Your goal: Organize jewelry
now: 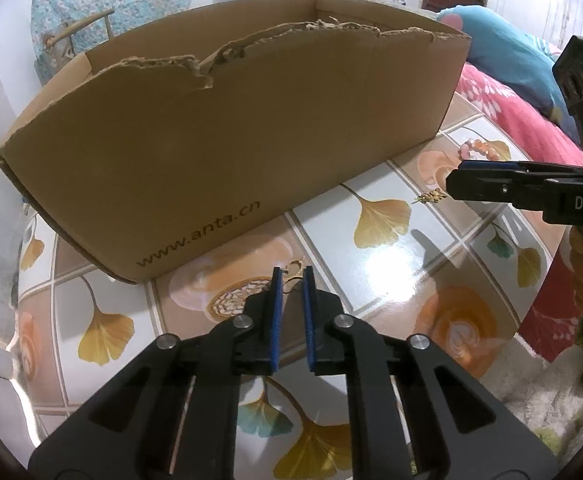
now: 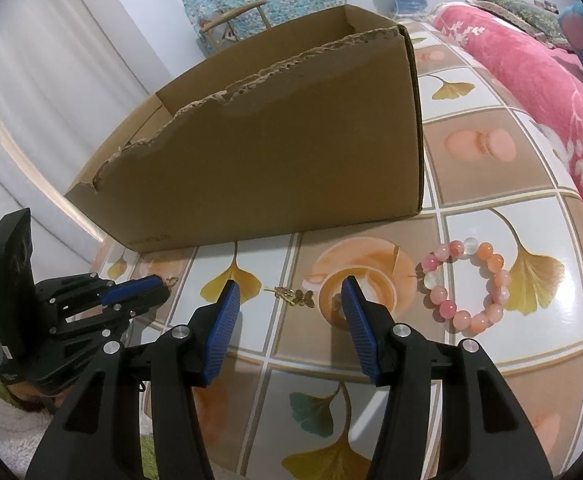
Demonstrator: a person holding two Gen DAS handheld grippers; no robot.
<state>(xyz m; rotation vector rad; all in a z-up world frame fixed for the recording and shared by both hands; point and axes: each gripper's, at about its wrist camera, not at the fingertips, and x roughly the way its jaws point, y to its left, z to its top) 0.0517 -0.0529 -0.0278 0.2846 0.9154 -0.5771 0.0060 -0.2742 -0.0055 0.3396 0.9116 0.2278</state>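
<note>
A small gold earring (image 1: 293, 276) is bracketed by the narrowly parted left gripper (image 1: 291, 280). The right gripper (image 2: 289, 300), jaws wide, is aimed at a gold butterfly brooch (image 2: 291, 295); a pink beaded bracelet (image 2: 467, 284) is noted at its 3 o'clock.

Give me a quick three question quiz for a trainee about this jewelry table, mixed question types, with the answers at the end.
1. True or false: the pink bead bracelet lies inside the cardboard box.
2. Multiple choice: the small gold butterfly piece lies on the tablecloth ahead of which gripper? A) left gripper B) right gripper C) neither
3. Fill in: the left gripper's fingers sit on either side of a small gold ____, in front of the box.

Key: 1 false, it lies on the tablecloth to the right of the box; 2 B; 3 earring, or a similar small gold item, too small to tell for sure.
</note>
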